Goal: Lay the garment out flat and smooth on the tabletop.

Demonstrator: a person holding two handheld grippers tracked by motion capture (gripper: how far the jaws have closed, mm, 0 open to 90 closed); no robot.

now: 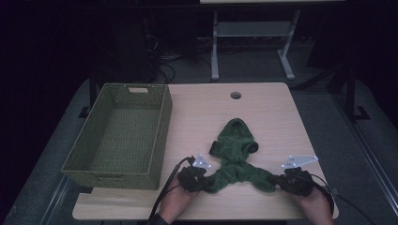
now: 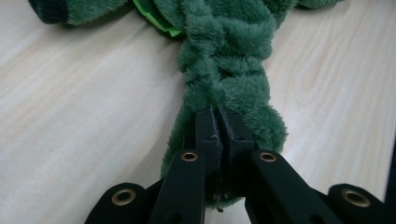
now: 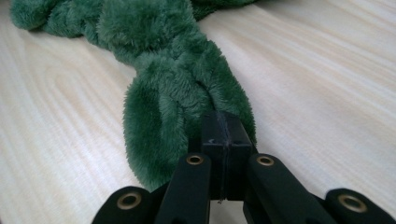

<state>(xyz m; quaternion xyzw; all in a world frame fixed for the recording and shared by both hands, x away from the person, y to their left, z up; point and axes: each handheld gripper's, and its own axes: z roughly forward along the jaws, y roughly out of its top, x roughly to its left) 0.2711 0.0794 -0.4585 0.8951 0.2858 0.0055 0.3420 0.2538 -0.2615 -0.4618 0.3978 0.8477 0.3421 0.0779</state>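
Near the front edge of the counter, a green fleece garment lies spread flat, somewhat right of the middle. Its hood end points toward the far edge, and its long axis runs from front to back across the counter. From the body, two twisted strands splay out toward the front corners, so the whole thing forms an upside-down Y. A dark-cuffed sleeve sticks out on each side of the body.

The left gripper sits at the tip of the left strand, and its jaws are clamped together on the fleece. In the left gripper view, the garment stretches straight away from the jaws as a rumpled, rope-like band, with a scrap of bright green lining showing at its far end. The pads of the left gripper are pressed together with pile bulging out on both sides.

The right gripper holds the tip of the right strand the same way, jaws closed tight on the fabric. In the right gripper view, the garment runs off up and to the left from the right gripper, and a loose fold hangs just left of the jaws.

A green woven basket stands along the left edge, well apart from the garment.
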